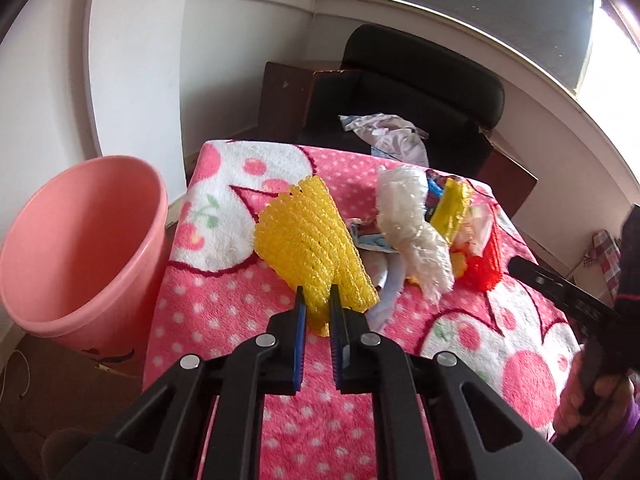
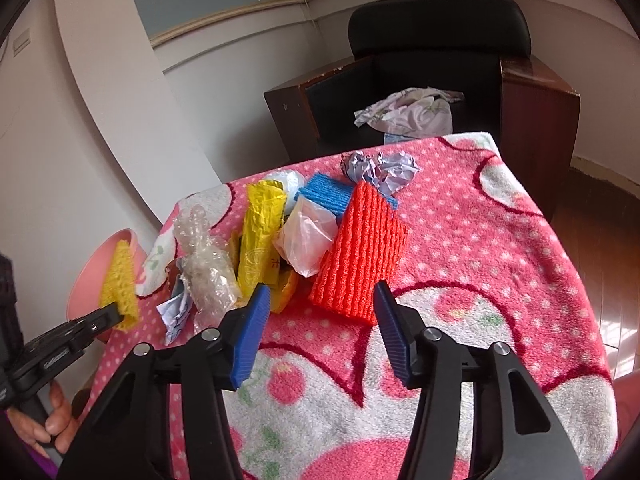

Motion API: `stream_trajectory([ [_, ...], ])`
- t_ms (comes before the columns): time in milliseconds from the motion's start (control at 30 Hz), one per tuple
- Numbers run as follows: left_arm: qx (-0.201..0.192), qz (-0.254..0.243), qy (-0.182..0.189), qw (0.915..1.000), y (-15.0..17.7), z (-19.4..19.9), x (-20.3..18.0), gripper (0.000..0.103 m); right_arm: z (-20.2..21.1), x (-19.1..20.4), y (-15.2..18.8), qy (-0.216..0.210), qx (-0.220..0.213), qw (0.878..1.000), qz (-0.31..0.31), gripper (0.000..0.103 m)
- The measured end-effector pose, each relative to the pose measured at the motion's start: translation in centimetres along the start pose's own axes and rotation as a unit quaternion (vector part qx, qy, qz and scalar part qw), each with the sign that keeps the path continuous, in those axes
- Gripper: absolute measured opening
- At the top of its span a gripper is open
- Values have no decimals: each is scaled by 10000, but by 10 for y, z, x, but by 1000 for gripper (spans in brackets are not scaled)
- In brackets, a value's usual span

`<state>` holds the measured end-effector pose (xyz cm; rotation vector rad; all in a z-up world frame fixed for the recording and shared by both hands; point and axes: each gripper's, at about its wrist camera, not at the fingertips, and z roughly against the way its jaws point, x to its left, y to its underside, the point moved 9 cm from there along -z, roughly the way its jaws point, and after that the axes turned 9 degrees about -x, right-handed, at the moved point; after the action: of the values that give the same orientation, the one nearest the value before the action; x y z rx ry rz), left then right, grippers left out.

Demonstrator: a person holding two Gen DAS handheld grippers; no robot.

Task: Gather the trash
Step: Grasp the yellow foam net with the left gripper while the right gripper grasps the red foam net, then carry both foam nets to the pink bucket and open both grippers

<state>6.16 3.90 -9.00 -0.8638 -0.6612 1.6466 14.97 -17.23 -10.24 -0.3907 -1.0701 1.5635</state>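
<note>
My left gripper (image 1: pixel 318 294) is shut on a yellow foam net (image 1: pixel 310 246) and holds it above the pink blanket (image 1: pixel 224 300), right of a pink bucket (image 1: pixel 80 248). The net (image 2: pixel 120 284) and left gripper (image 2: pixel 114 314) also show at the left of the right wrist view, in front of the bucket (image 2: pixel 86 284). My right gripper (image 2: pixel 322 300) is open and empty, just short of a red foam net (image 2: pixel 360 252). The trash pile holds clear bubble wrap (image 2: pixel 206 268), a yellow bag (image 2: pixel 260 236), a clear plastic bag (image 2: pixel 308 240), a blue foam net (image 2: pixel 324 196) and crumpled paper (image 2: pixel 380 170).
A black armchair (image 2: pixel 440 40) with clothes (image 2: pixel 412 114) on its seat stands behind the table. The bucket stands off the table's left edge. Wooden floor (image 2: pixel 600 240) lies to the right. The right gripper (image 1: pixel 560 292) shows at the right edge of the left wrist view.
</note>
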Motion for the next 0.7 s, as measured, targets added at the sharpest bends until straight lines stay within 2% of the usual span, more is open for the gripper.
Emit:
stream_trajectory([
  [133,-9,27,32,10000,1,4,0,9,-12,-8,3,194,120,9997,-15,53],
  [167,-12,35,35,10000,2,4,1,9,-15,-11,4,245,170,9996,-34,44],
  [200,-16,42,36,10000,2,5,2,9,-18,-13,6,272,234,9993,-66,30],
  [300,-48,70,39,10000,2,8,5,9,-21,-18,12,211,387,9988,-221,17],
  [533,-158,115,61,9998,-2,16,7,9,-2,-16,9,192,230,9994,-198,14],
  [700,-286,144,63,9995,-7,23,8,9,27,-2,-11,88,-240,9997,-28,14],
])
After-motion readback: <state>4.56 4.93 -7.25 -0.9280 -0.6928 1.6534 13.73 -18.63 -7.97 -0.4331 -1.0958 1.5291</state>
